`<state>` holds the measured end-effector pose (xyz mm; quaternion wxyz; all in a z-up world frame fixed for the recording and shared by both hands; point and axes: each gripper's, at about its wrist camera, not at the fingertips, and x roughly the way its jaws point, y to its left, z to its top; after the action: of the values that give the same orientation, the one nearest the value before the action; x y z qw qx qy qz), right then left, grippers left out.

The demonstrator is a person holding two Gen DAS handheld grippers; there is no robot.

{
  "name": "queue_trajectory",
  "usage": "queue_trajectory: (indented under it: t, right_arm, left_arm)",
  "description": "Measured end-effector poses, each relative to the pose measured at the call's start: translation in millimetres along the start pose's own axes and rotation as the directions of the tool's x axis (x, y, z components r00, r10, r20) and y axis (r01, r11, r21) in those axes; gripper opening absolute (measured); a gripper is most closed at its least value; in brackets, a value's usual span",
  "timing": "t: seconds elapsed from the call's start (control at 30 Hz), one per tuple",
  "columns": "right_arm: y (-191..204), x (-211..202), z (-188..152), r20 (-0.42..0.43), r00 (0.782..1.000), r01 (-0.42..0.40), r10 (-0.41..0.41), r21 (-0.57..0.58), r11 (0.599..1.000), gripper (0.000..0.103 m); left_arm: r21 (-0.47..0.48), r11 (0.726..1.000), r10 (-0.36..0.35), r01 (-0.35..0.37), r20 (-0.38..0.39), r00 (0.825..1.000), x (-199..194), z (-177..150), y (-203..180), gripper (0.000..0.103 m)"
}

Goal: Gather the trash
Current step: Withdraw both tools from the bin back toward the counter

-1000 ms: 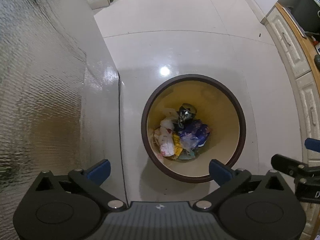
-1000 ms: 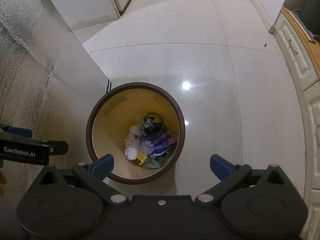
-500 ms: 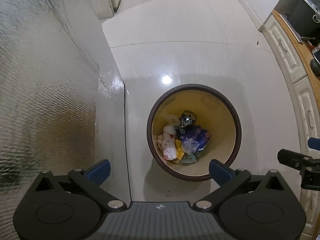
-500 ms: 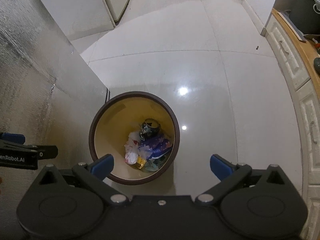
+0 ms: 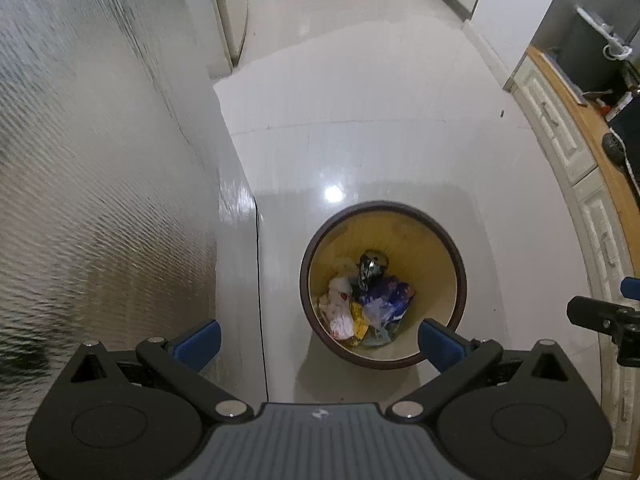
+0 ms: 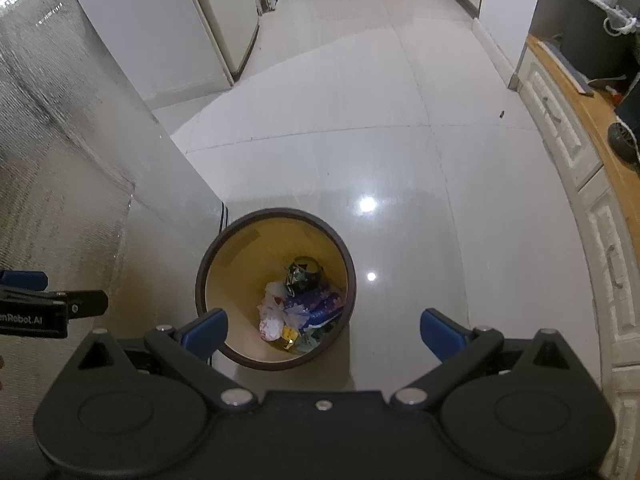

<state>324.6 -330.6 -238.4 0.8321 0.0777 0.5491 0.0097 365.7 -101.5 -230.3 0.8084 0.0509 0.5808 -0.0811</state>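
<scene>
Trash (image 5: 362, 304) is seen heaped in the bottom of a round brown-rimmed bin (image 5: 460, 264) on the glossy tiled floor (image 5: 380, 128), while the left gripper (image 5: 318, 342) and right gripper (image 6: 323, 330) are both held high above it, blue-tipped fingers spread wide, nothing gripped.

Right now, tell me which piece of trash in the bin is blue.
The crumpled blue wrapper in the bin: it lies right of the white-and-red bag and below the dark shiny piece.
</scene>
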Motion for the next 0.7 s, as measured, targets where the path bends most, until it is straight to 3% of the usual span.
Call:
queue_trajectory:
  t: [0.33, 0.53, 0.7]
  right_arm:
    - [-1, -51, 1, 0.142, 0.99, 0.009, -0.01, 0.01, 1.0, 0.103]
    - [4, -86, 2, 0.245, 0.969, 0.039, -0.037, -0.005, 0.999, 0.103]
    - [7, -115, 3, 0.332, 0.942, 0.059, -0.047, -0.026, 0.998, 0.103]
  left_arm:
    - [0.018, 1.0, -0.013, 0.01, 0.188, 0.982, -64, 1, -4, 0.103]
    - [0.031, 1.0, -0.012, 0.004, 0.275, 0.961, -97, 0, -8, 0.103]
    - [0.057, 0.998, -0.025, 0.004, 0.363, 0.931, -126, -3, -13, 0.103]
